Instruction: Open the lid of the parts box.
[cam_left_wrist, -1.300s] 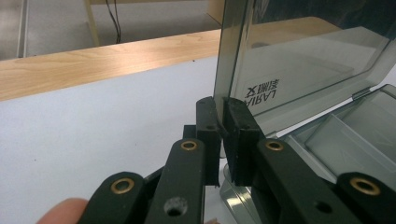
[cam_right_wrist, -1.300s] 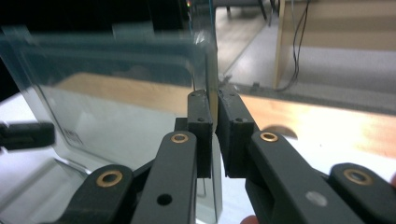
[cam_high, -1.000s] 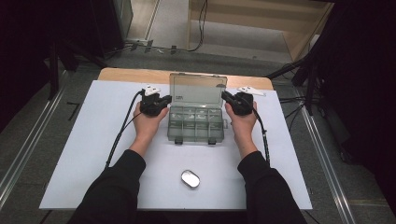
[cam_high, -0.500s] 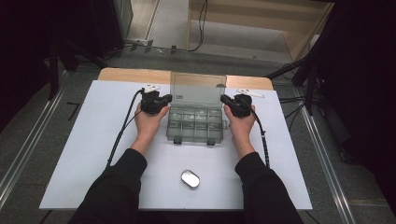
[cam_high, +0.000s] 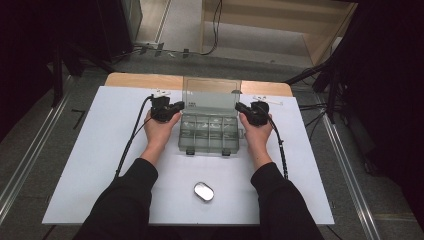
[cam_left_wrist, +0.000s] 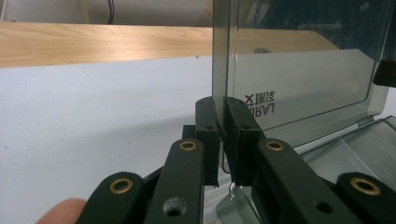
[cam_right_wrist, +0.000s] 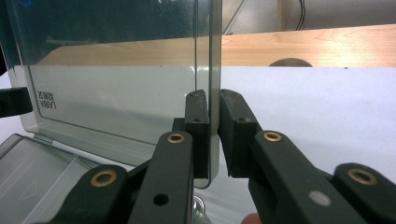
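one organizer box (cam_high: 209, 134), one tin (cam_high: 204, 191), two claws (cam_high: 178, 106)

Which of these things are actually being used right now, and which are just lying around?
In use:
clear plastic compartment box
its see-through hinged lid, standing upright
left claw and right claw, each pinching a side edge of the lid

Lying about:
small oval silver tin

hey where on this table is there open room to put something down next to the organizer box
The white mat is bare left of the left forearm and right of the right forearm. The middle is crowded: the organizer box, its raised lid pinched by the left tongs and right tongs, and a small tin in front.
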